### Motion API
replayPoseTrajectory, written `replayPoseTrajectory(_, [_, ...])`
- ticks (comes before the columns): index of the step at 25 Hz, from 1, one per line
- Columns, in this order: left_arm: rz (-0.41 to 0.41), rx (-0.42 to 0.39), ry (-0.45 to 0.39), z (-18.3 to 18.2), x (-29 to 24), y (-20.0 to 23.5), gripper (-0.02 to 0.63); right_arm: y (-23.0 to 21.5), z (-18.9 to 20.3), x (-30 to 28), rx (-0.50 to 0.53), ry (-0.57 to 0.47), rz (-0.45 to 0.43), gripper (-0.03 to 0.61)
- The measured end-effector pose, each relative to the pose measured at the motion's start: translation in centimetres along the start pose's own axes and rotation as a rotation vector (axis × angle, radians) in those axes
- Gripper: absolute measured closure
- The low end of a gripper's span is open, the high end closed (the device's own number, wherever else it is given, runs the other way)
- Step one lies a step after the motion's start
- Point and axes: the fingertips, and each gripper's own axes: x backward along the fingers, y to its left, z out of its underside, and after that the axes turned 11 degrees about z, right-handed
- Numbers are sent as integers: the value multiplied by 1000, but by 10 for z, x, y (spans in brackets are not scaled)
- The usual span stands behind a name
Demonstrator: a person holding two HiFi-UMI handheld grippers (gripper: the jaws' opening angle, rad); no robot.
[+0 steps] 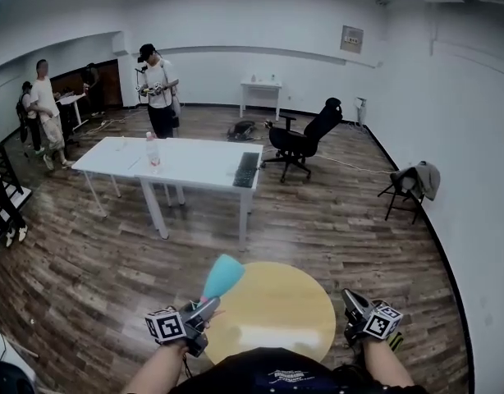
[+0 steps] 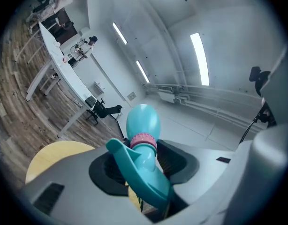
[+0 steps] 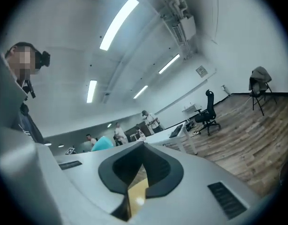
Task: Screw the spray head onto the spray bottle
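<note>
Yellow worktop point(image 1: 268, 302) near you: spray head point(image 2: 139, 172) looks screwed on.
Left gripper point(image 1: 201, 310) pinches the spray bottle point(image 2: 143, 118); right gripper point(image 1: 350, 300) jaws pressed together, empty. Set it down.

Two tables on a wooden floor point(image 1: 334, 228)
Round yellow table point(image 1: 277, 302) nearest; the long white table point(image 1: 199, 161) beyond bears a bottle point(image 1: 153, 151) and a dark keyboard point(image 1: 246, 169).
</note>
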Motion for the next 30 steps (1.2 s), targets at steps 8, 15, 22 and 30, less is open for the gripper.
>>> replayPoseTrajectory(8, [33,10,-5,5,-13,-9,410,24,5,-14,63,54,-75,563])
replayPoseTrajectory(15, [21,12,-14,4,-9,-6,410,26,16,-16,108,91,-80,563])
replayPoseTrajectory(22, [17,23,1,11,-7,-4,410,33,26,-18,116,111,-92,563])
replayPoseTrajectory(30, [6,40,7,15,-7,-8,410,33,28,-11,120,132,-91,563])
